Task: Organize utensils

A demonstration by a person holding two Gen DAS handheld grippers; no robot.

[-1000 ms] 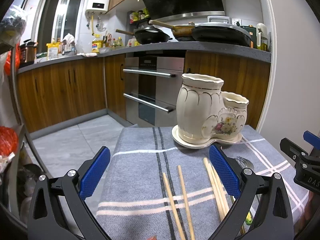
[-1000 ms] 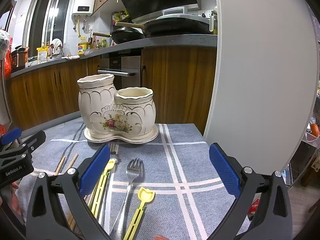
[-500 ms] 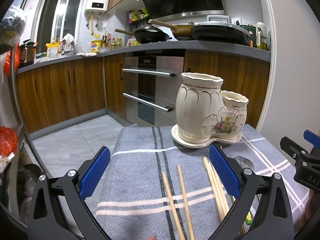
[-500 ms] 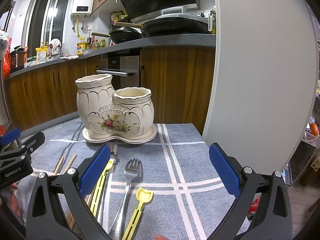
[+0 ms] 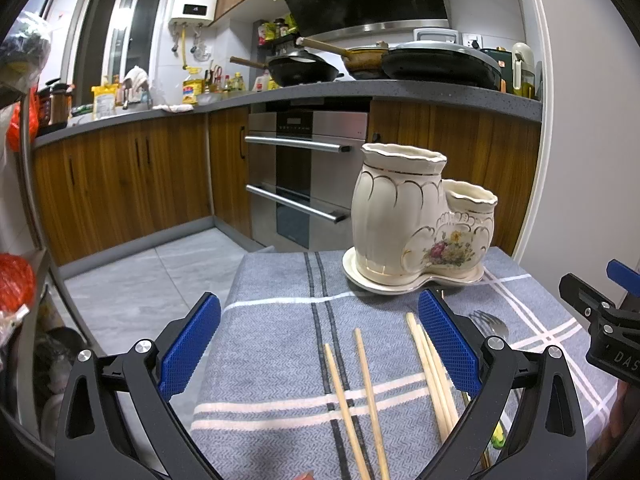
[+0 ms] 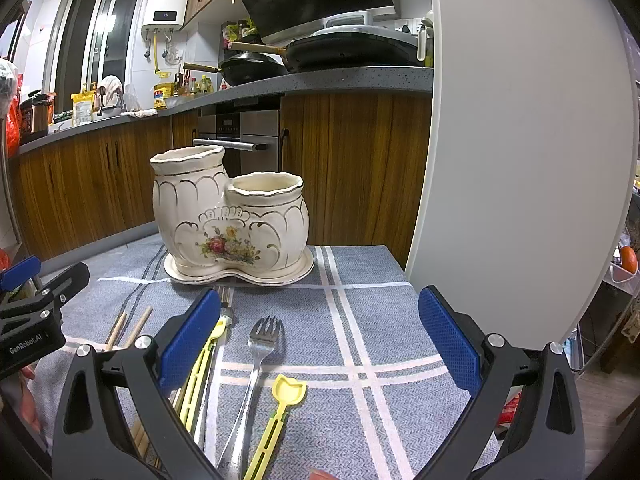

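Here the left gripper [image 5: 318,346] hangs low over the grey striped cloth [image 5: 280,332] with its blue pads spread wide and nothing between them; two loose chopsticks [image 5: 362,392] lie on the cloth inside that gap, and a second pair [image 5: 430,368] runs under its right pad. The right gripper [image 6: 319,344] is likewise spread and empty, level above the cloth, with a steel fork [image 6: 256,364] and a yellow plastic utensil [image 6: 280,408] lying between its fingers, another yellow one [image 6: 200,364] half hidden behind its left pad. Ahead of both grippers, well clear of their tips, stands the cream ceramic holder [image 6: 228,216] on its saucer. The utensil handles are cut off at the lower edge.
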